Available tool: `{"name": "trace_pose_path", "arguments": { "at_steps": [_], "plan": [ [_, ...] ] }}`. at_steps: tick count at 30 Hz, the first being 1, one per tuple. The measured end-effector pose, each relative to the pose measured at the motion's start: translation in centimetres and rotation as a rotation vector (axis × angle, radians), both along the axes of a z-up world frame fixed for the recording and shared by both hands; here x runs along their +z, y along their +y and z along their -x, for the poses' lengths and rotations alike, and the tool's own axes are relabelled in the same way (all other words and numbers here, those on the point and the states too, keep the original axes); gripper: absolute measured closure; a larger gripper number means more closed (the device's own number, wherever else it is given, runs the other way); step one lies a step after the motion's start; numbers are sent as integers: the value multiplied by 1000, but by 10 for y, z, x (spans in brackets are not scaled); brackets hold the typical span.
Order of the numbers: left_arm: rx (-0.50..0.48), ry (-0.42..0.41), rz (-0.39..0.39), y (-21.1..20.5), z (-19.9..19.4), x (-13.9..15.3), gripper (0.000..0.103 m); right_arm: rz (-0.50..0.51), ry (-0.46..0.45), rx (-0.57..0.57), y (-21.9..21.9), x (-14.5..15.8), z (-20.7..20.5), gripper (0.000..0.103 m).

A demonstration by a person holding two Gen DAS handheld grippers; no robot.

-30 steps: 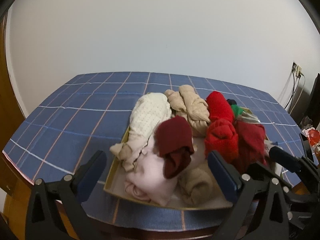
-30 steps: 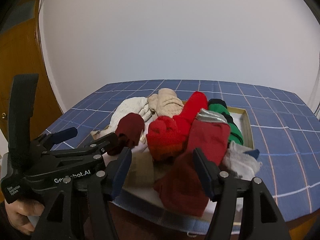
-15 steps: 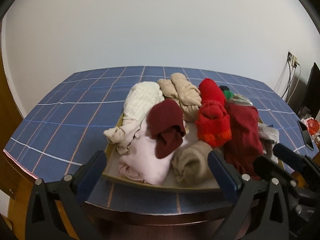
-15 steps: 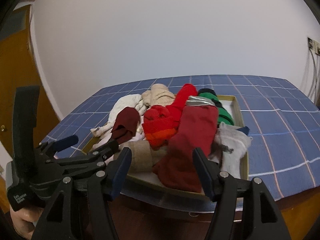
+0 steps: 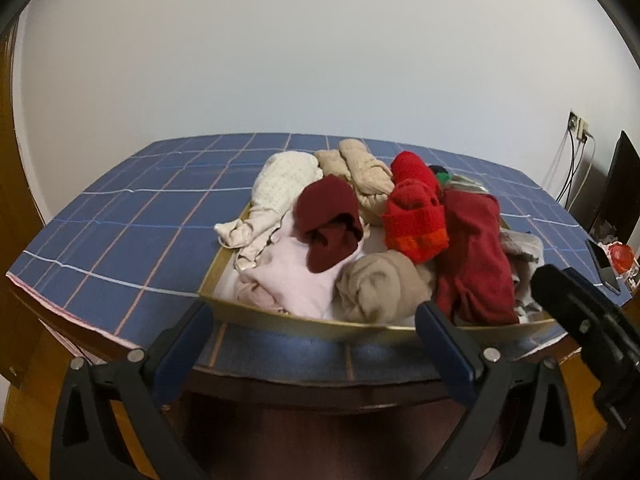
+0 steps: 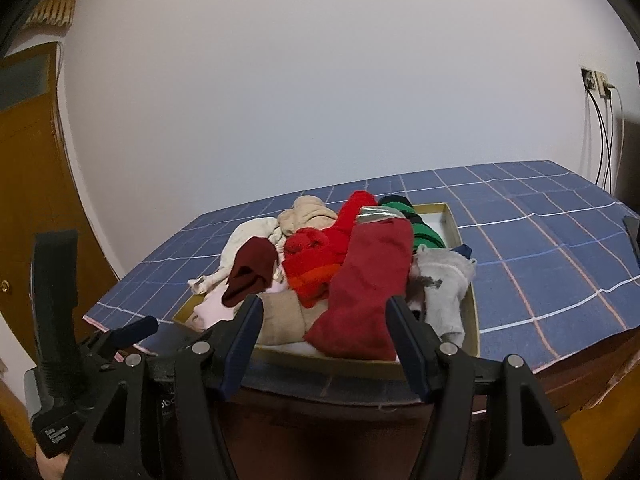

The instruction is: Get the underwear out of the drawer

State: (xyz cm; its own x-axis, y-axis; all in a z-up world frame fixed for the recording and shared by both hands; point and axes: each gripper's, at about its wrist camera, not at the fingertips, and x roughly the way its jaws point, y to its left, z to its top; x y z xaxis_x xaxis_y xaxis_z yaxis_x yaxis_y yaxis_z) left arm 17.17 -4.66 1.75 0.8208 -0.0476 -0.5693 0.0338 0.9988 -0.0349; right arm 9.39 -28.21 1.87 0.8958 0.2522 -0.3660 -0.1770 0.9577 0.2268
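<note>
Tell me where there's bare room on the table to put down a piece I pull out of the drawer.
Bare blue checked tablecloth lies left of the drawer, out to the table edge, and a strip behind it toward the wall. More bare cloth lies right of the drawer. The drawer is heaped full; a phone sits at the far right corner.

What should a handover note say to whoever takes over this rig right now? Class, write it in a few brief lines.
Left gripper: open, empty, short of the drawer.
Right gripper: open, empty, at the drawer's near edge.
The drawer sits on the blue checked tablecloth, piled with rolled garments.
Done: nothing visibly removed.
Left: grasp garments and lift them out.
</note>
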Motion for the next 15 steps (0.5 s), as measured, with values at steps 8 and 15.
{"name": "trace_pose_path", "arguments": {
  "at_steps": [8,15],
  "plan": [
    [2,-60,-14,-3,34,8,1,-5,-48,6,2,4,33,28],
    [-13,-89,7,-5,61,11,1,-10,-68,11,0,5,62,28]
  ]
}}
